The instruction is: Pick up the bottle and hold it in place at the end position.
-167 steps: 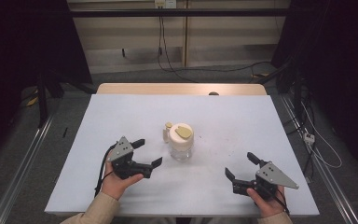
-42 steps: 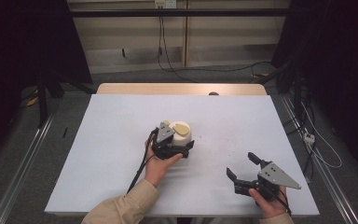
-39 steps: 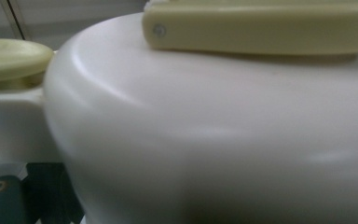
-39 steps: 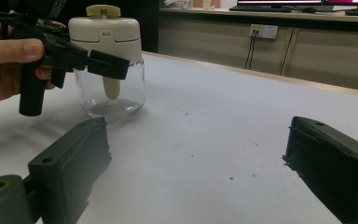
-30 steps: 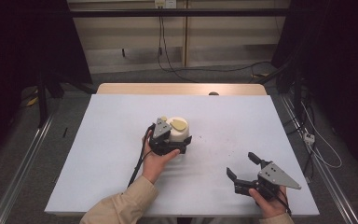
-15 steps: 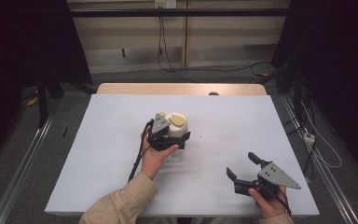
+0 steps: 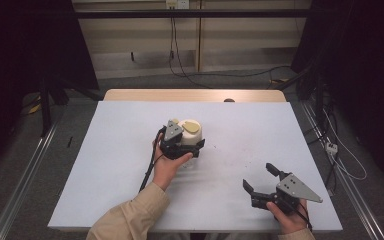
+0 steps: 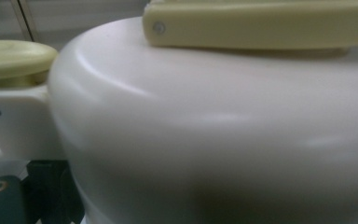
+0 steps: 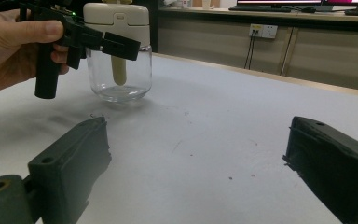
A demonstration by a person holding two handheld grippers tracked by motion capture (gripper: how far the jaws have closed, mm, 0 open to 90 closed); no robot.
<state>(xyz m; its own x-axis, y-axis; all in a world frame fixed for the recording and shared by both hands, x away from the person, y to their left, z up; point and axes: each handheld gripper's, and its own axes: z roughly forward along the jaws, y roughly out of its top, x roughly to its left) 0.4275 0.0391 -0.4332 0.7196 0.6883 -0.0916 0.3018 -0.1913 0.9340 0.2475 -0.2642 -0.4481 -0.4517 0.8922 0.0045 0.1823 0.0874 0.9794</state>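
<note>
The glass body of the jar (image 7: 192, 150) is largely hidden in the high view behind the left hand (image 7: 169, 166) and the left gripper (image 7: 184, 146). In the left gripper view only the white lid (image 8: 214, 130) is seen, very close and blurred, and the jaws are cut off, so it cannot be told whether they press on it. Nearest, at about 5 o'clock on the bench (image 7: 105, 165), the right gripper (image 7: 261, 178) is held low with its jaws spread wide and nothing between them. Farther off, near the bench centre, the jar is stood upright; from the right gripper view the left gripper (image 9: 103, 44) is seen placed at the lid (image 9: 116, 18).
</note>
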